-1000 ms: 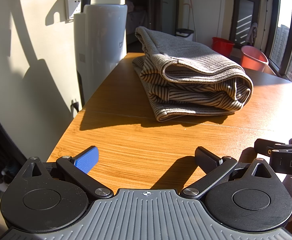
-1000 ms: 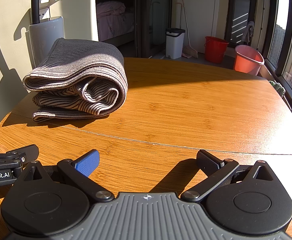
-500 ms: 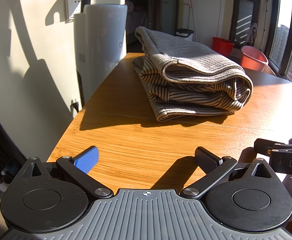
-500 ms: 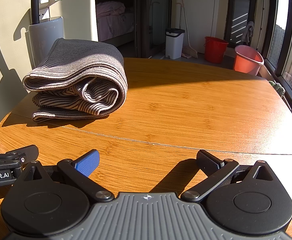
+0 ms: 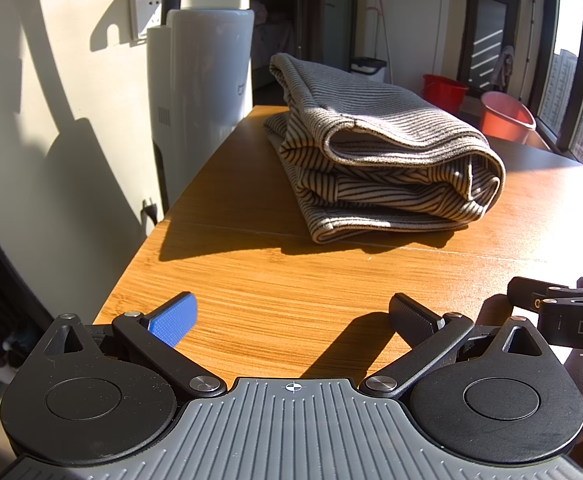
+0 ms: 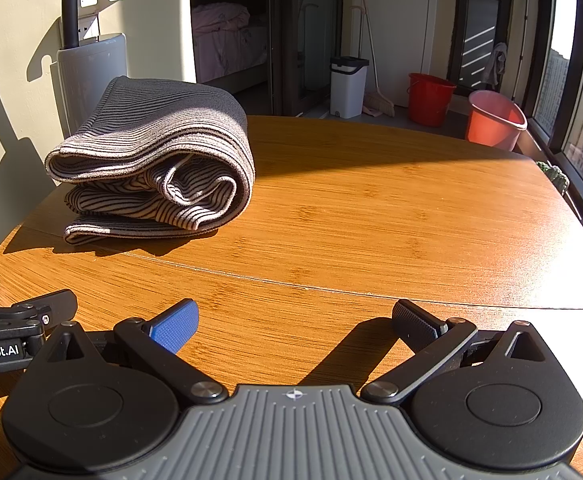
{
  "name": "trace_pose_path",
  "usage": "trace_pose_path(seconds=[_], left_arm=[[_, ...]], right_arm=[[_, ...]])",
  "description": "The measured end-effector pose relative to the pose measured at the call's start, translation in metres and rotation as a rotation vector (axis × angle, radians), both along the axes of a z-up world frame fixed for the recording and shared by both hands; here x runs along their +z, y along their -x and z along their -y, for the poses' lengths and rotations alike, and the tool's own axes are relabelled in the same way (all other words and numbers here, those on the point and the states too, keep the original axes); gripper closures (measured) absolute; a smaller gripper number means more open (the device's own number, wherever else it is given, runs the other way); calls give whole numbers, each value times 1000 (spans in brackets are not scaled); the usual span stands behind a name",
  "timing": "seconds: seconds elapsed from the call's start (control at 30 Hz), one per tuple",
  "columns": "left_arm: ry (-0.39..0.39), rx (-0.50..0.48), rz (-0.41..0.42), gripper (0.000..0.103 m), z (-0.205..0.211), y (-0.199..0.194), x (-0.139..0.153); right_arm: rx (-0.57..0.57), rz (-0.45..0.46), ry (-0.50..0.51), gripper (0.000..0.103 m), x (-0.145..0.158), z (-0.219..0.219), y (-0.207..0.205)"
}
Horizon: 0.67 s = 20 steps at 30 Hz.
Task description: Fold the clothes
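Note:
A striped grey and cream garment [image 5: 387, 160] [image 6: 159, 164] lies folded into a thick stack on the wooden table [image 5: 275, 280] [image 6: 371, 216], toward its far left side. My left gripper [image 5: 291, 308] stands open near the table's front edge, well short of the garment, with nothing between its fingers. Beside it my right gripper [image 6: 295, 314] is open too and holds nothing. Each gripper shows at the edge of the other's view.
A tall white appliance [image 5: 199, 92] [image 6: 91, 80] stands against the wall by the table's left edge. Beyond the table are a white bin [image 6: 347, 84], a red bucket [image 6: 427, 98] and a pink bucket [image 6: 495, 118]. Windows run along the right.

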<state>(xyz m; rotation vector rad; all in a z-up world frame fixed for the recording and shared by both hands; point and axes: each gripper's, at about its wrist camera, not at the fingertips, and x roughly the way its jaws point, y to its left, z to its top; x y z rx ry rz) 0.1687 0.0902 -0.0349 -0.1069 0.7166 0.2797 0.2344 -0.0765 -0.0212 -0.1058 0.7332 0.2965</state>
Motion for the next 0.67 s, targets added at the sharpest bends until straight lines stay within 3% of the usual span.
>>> trace_pose_path(seconds=[0.5, 0.67], left_arm=[[2, -4, 1, 0, 1, 1, 0], [68, -18, 39, 0, -10, 5, 3]], right_arm=[[-9, 5, 2, 0, 0, -2, 0], [-23, 8, 1, 0, -1, -3, 1]])
